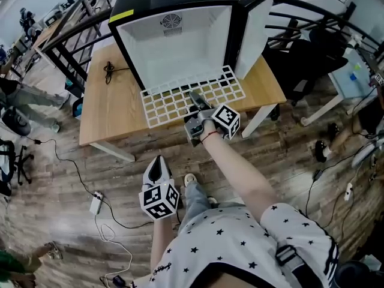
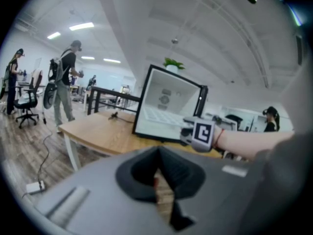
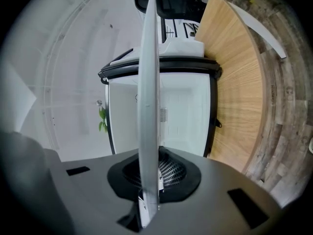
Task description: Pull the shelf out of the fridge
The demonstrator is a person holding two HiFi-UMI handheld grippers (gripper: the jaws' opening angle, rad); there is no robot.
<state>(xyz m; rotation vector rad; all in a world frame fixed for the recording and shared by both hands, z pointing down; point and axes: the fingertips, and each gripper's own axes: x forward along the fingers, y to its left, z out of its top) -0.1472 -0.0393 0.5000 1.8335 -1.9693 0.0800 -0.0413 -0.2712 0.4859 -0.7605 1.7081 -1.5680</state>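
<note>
- In the head view the fridge [image 1: 174, 41] stands open at the upper middle of the counter [image 1: 114, 110]. Its door [image 1: 255, 26] is swung out to the upper right.
- The white grid shelf [image 1: 171, 104] lies in front of the fridge mouth. Its rear edge is at the fridge's lower lip and its front edge runs close along the counter's near edge.
- Below that edge I see bare wooden floor [image 1: 90, 173] toward me. Left of the shelf the counter is open apart from a small dark cable [image 1: 108, 71].
- The right tongs [image 1: 194, 96] are clamped on the shelf's front edge, about midway along it. In the right gripper view the shelf stands edge-on between the pads, which press on both its faces.
- The left tongs [image 1: 158, 159] hang low over the floor at lower centre, well apart from the counter. Their tips are together with nothing between them.
- My right hand and its marker cube cover part of the shelf's front edge.
- The top of the fridge is cut off by the frame.
- I cannot tell whether the rear edge rests inside the fridge.
</note>
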